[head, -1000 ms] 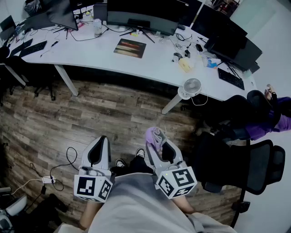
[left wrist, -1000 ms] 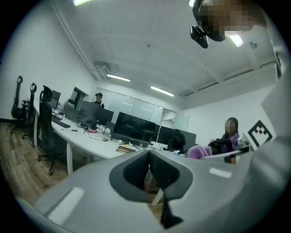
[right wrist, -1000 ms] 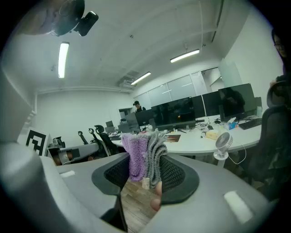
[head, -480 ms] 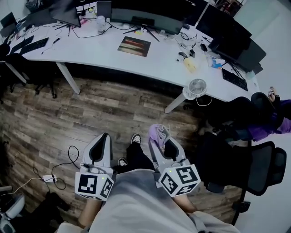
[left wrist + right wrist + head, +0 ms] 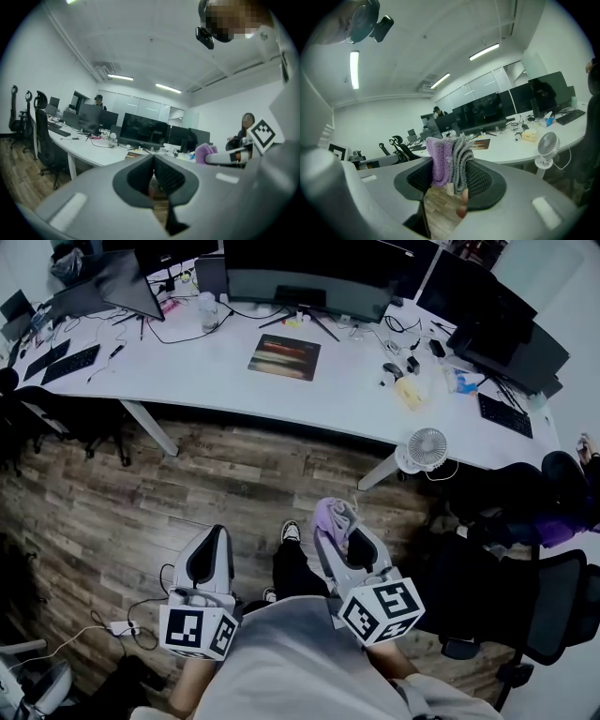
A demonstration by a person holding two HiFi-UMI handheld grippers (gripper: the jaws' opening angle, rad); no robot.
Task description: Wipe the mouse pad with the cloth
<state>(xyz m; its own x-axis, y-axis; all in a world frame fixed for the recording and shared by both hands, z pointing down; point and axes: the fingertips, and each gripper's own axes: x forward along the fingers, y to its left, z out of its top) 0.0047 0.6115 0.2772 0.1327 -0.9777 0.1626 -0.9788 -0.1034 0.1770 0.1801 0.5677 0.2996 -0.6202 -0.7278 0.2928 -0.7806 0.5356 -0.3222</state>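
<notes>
The mouse pad (image 5: 284, 356), dark with red and orange streaks, lies flat on the long white desk (image 5: 187, 367), in front of the monitors. It also shows small in the left gripper view (image 5: 134, 154) and the right gripper view (image 5: 480, 143). My right gripper (image 5: 335, 529) is shut on a folded purple and grey cloth (image 5: 333, 514), which sticks up from between its jaws (image 5: 449, 161). My left gripper (image 5: 218, 531) is shut with nothing in it (image 5: 153, 158). Both grippers hang low over the wooden floor, well short of the desk.
A small white fan (image 5: 427, 446) stands on the floor by the desk's leg. Black office chairs (image 5: 530, 601) and a seated person in purple (image 5: 572, 517) are at the right. Cables and a power strip (image 5: 122, 626) lie on the floor at the left. Keyboards, monitors and clutter cover the desk.
The desk and the mouse pad have drawn nearer and lower in the head view as the person steps forward. Both grippers stay shut, the cloth still in the right one.
</notes>
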